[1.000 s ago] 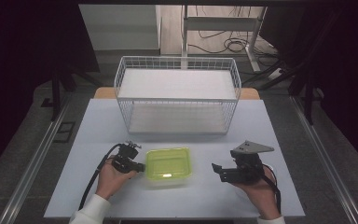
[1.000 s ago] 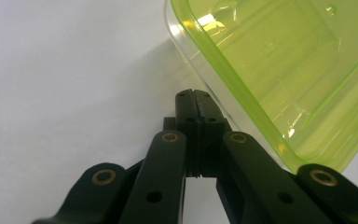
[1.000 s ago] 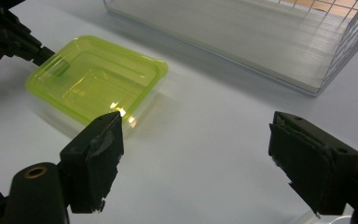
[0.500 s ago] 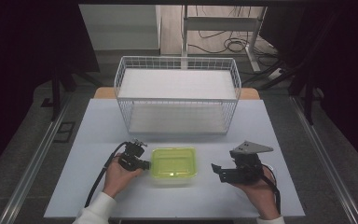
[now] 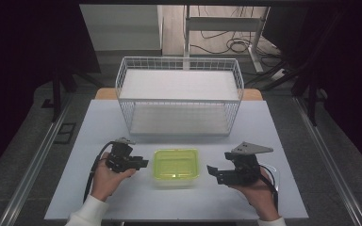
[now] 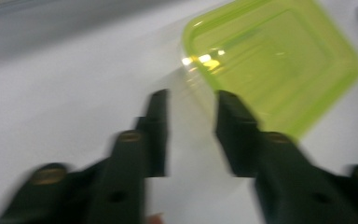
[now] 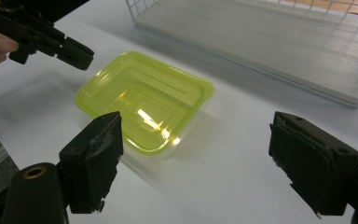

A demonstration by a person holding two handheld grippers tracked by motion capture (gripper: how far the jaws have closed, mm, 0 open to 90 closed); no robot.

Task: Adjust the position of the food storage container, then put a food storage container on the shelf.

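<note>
- High view: a yellow-green lidded container (image 5: 176,165) sits on the near middle of the white table (image 5: 283,141), near side of a white wire basket (image 5: 179,96). The left gripper (image 5: 141,163) points right at the container's left edge; the right gripper (image 5: 213,170) waits just right of it.
- Left gripper view: blurred, but the left gripper (image 6: 192,123) has its jaws spread, with the container's (image 6: 279,60) near corner between the tips, not yet pinched.
- Right gripper view: the right gripper (image 7: 193,158) is spread wide, well clear of the container (image 7: 144,100).
- Judgement: the step looks like reaching to grip the container; next, the left jaws should close squarely on the rim.
</note>
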